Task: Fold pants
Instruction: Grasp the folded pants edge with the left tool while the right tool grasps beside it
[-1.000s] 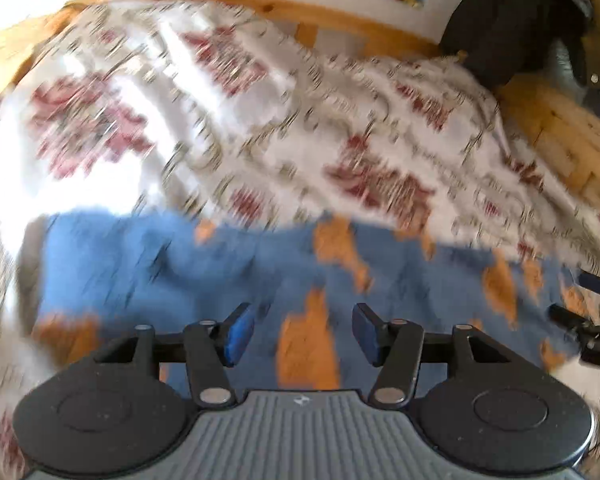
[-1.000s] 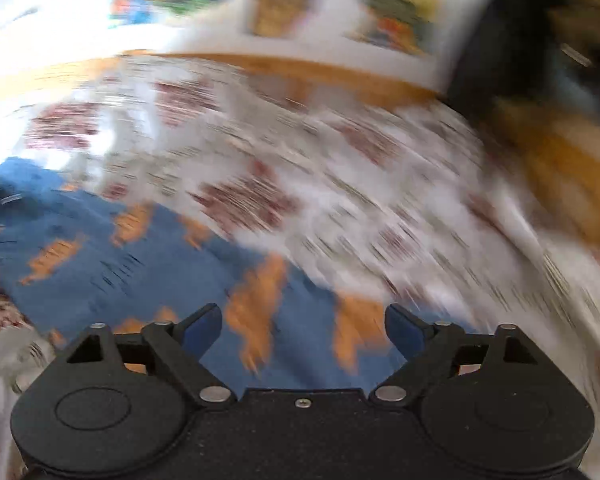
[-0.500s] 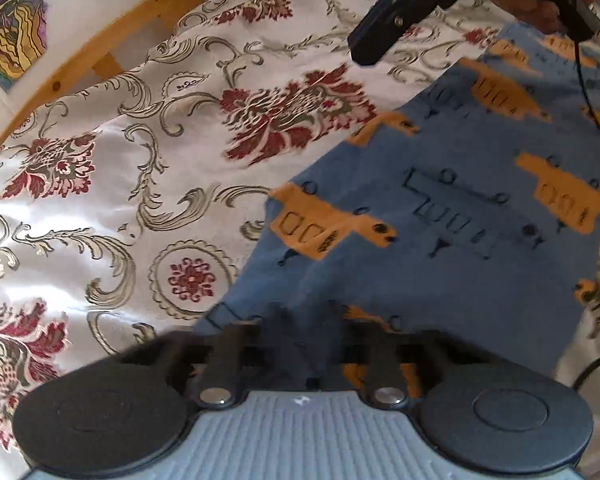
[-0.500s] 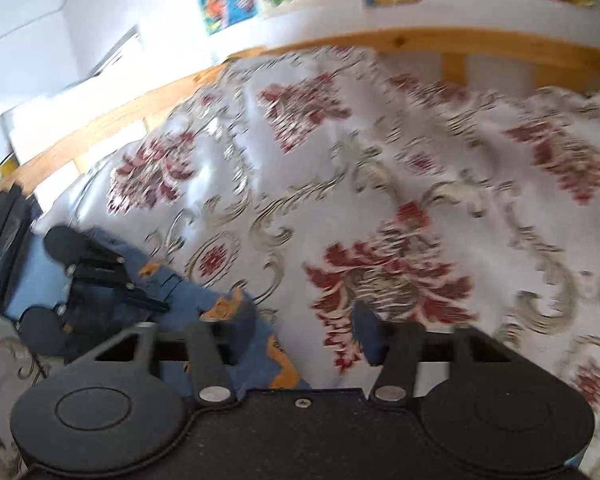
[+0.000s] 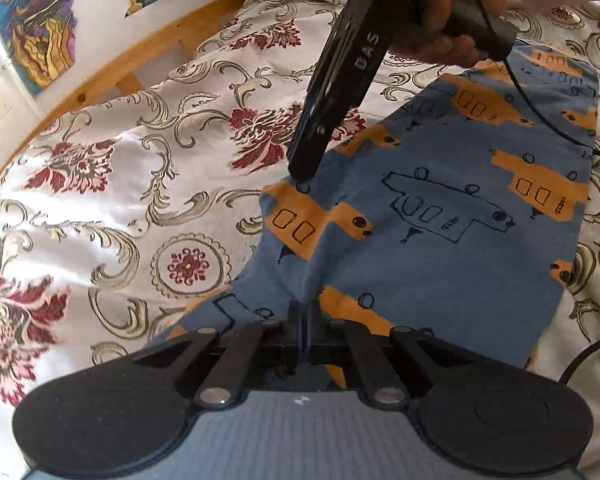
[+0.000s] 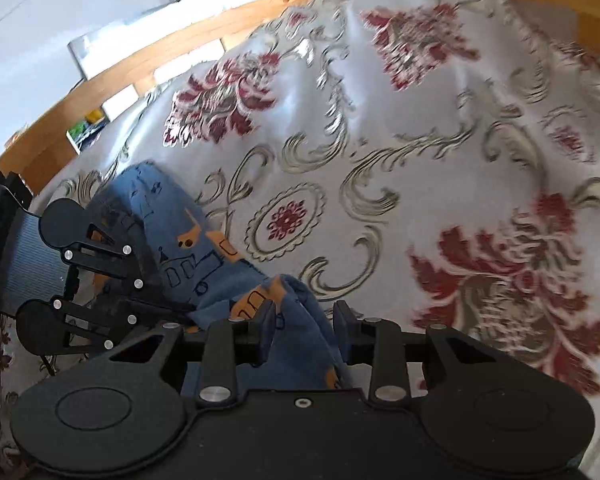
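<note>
While the pants (image 5: pixel 452 216) lie flat on the bedspread (image 5: pixel 112 200) of the bed, we have both tools down at their edge. Left gripper (image 5: pixel 300 320): jaws pressed together, pinching a raised ridge of blue cloth at the near end of the pants. Right gripper (image 6: pixel 304 332): jaws partly spread with a bunched fold of the same cloth between them; we cannot tell whether the pads actually bite it yet, looks like closing is not finished. In the left view the right gripper comes down from above, its tip touching the pants' left edge beside an orange truck print, farther along the garment than the left grip. Long axis of the pants runs away from the left gripper toward the person's hand (image 5: pixel 452 20) at the far end, so both grips sit on one long side, left one nearer the near end. Our judgement: next move is lifting that side and carrying it across the width, away from the bare bedspread. Risk: right side slips out if the jaws are not shut first. Wooden bed frame (image 6: pixel 148 60) behind, not in the way.
</note>
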Demonstrator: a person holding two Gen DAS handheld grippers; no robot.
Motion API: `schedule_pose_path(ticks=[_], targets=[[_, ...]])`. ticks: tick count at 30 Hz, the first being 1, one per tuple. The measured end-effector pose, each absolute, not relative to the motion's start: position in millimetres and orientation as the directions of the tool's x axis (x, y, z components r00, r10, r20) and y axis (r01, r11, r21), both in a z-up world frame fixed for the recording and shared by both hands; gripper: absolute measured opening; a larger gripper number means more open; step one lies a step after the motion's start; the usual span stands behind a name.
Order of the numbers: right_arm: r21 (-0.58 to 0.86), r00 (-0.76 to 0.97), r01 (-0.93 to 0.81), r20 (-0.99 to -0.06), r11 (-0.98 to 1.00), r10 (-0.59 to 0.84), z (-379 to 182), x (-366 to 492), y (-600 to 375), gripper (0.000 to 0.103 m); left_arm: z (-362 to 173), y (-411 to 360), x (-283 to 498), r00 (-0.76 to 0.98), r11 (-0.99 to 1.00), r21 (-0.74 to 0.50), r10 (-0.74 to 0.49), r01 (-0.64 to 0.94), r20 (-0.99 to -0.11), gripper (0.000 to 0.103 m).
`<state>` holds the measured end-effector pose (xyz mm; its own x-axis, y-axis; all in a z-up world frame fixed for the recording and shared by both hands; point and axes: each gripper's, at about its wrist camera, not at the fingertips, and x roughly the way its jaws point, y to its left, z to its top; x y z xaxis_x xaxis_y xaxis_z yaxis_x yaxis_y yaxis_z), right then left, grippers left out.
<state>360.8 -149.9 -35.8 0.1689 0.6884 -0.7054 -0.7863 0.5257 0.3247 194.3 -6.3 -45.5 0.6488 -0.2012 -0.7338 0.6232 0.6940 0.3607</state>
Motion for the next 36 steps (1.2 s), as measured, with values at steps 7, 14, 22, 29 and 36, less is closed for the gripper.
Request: schedule_pose_path(ticks=[7,14,22,29,36], targets=[[0.460,0.034,-0.747,-0.695,0.480,0.718,-40.9,359.4,-145.4,0.034,-44.9,-4.4,193.4,0.657,0.711,0.349,-0.208,0.610,-0.724,0.002],[0.598,0.027,-0.580,-0.665,0.554,0.746,-55.3,385.1,-134.7,0.040,-44.6,-3.8,193.7,0.663,0.715,0.349,-0.211,0.606,-0.719,0.002],[0.622,0.161,-0.459,-0.644,0.634,0.748,-51.0,397.9,-147.4,0.002,-46.7,0.8,196.5,0.669,0.736,0.344,-0.195,0.583,-0.717,0.007],[0.587,0.178,-0.449,-0.681,0.674,0.711,-60.7,415.4,-150.9,0.004,-48.0,31.6,192.5,0.655,0.817,0.286,-0.141,0.500,-0.742,0.008],[0.438,0.328,-0.535,-0.680,0.722,0.655,-11.5,383.0,-193.8,0.043,-19.1,77.0,194.9,0.667,0.932,0.194,-0.065,0.307,-0.742,0.015]])
